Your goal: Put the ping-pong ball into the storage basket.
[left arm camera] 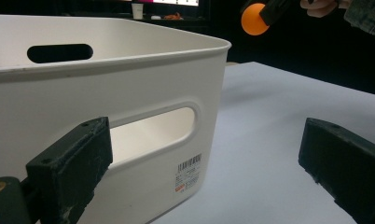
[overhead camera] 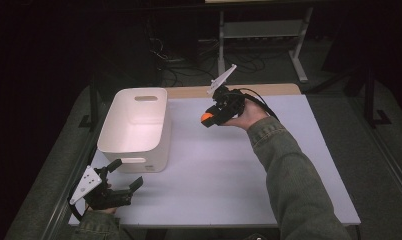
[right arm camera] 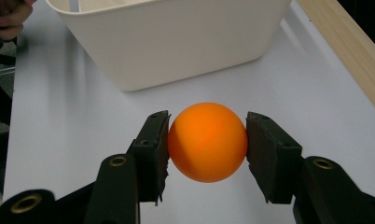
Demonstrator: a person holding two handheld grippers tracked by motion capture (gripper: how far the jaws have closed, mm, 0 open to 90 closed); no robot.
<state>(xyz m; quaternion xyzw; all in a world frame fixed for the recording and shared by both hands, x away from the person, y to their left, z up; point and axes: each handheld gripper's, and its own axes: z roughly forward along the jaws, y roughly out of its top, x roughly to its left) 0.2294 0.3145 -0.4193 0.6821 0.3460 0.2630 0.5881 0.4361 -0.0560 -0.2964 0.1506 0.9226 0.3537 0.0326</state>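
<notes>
Closest to the overhead camera, at about 7 o'clock on the table, the left gripper is resting with its jaws spread wide and holding nothing; its own camera is looking between them at the near wall of the bin, which is standing just beside it. That white bin, the biggest object on the table, is sitting at roughly 9 o'clock with its open top facing up and nothing showing inside it. Across the table, at about 1 o'clock, a sleeved arm is reaching forward, and the right gripper is hanging above the surface, clamping a small orange ball between its two jaws. The ball is sitting apart from the bin, with open table between them. Judging by this layout, the ball is probably heading for the bin, and the main risk is the grip: the jaws are pinching a smooth round ball only at its sides, so a tilt or a slight loosening could be letting it squirt out, bounce and roll off the table edge. Releasing it short of the rim would be sending it the same way.
</notes>
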